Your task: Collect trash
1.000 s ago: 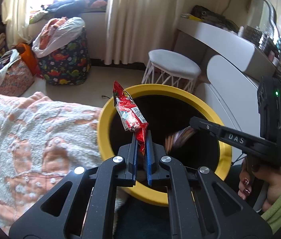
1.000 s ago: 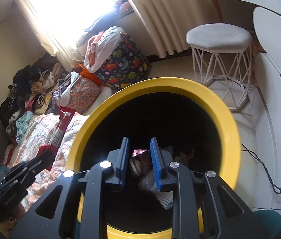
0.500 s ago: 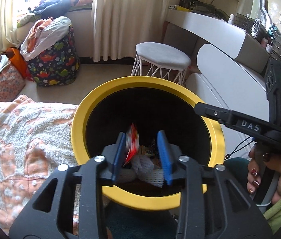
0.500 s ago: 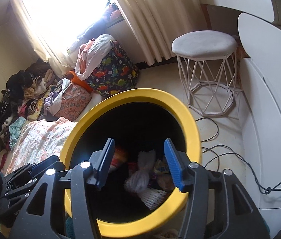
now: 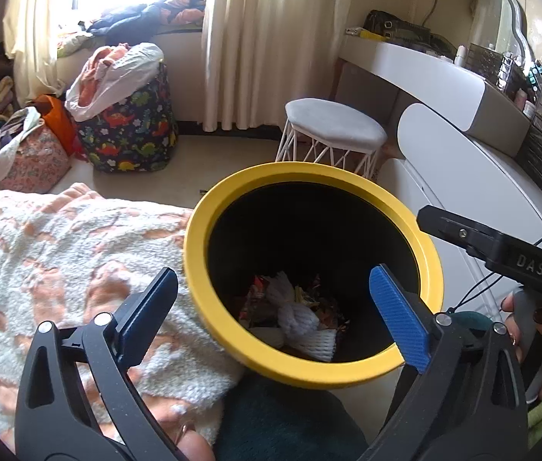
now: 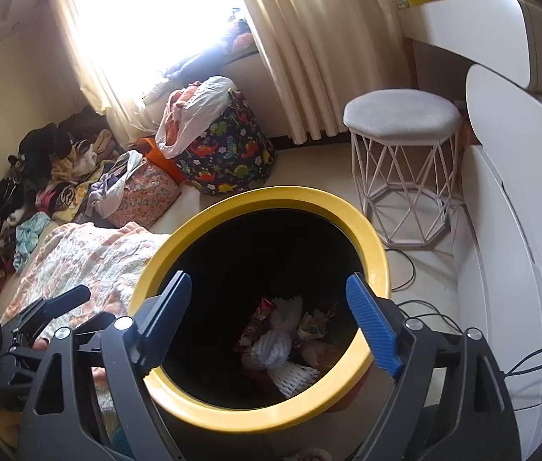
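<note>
A yellow-rimmed black trash bin point(image 5: 309, 171) stands in front of both grippers, and its rim point(image 6: 282, 194) fills the middle of the right wrist view. At its bottom lie a white foam net point(image 5: 297, 315), a red snack wrapper point(image 6: 257, 319) and other crumpled wrappers. My left gripper point(image 5: 271, 272) hovers over the bin's near rim, its jaws opening wide with nothing between them. My right gripper point(image 6: 269, 276) is above the bin mouth, its jaws also opening and empty. Each gripper shows in the other's view: right gripper point(image 5: 482, 242), left gripper point(image 6: 52, 307).
A peach and white blanket point(image 5: 59, 253) lies left of the bin. A grey-topped wire stool point(image 6: 401, 115) and a white dresser point(image 6: 520, 230) stand beyond it on the right, with cables point(image 6: 405, 269) on the floor. A dinosaur-print bag point(image 5: 128, 134) and clothes piles sit by the window.
The left gripper let go of the red wrapper, which fell into the bin. The right gripper also dropped its wrapper. Both jaws spread wide, and both grippers drew back from the bin.
</note>
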Tool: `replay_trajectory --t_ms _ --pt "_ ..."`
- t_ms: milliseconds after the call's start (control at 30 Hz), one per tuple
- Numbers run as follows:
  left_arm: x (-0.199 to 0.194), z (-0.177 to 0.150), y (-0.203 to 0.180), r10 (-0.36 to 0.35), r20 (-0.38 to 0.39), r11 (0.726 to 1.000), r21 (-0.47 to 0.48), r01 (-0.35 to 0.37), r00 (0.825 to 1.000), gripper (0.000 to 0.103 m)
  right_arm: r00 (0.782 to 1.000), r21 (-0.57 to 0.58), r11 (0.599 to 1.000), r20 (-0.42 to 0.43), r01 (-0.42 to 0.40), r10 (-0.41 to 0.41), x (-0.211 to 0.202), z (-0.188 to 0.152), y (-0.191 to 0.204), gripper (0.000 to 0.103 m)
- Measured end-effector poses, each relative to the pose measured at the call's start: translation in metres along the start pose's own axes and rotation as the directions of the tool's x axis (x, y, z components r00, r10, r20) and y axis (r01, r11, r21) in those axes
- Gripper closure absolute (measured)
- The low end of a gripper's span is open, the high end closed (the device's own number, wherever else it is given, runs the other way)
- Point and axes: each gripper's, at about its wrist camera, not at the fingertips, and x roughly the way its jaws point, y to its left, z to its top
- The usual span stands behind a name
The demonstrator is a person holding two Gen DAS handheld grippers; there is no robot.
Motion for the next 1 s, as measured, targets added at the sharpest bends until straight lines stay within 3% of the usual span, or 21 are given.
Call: replay_trajectory --t_ms 533,800,1000 --pt "-0.055 -0.015 0.042 0.157 0.084 0.984 -0.093 -0.149 0.984 0.011 0.995 -0.13 0.991 0.089 -0.032 0.044 -0.029 -0.013 0.051 0.007" --pt "-0.099 -0.026 0.063 0.237 0.168 0.964 -0.16 -0.211 0.957 0.011 0.971 -0.185 0.982 0.225 -0.045 0.087 -0.057 -0.029 0.077 0.007" --pt "-0.131 -0.041 0.067 0.332 0.234 0.939 -0.17 -0.298 0.914 0.011 0.931 -0.223 0.975 0.354 -0.002 0.083 -0.077 -0.045 0.094 0.007"
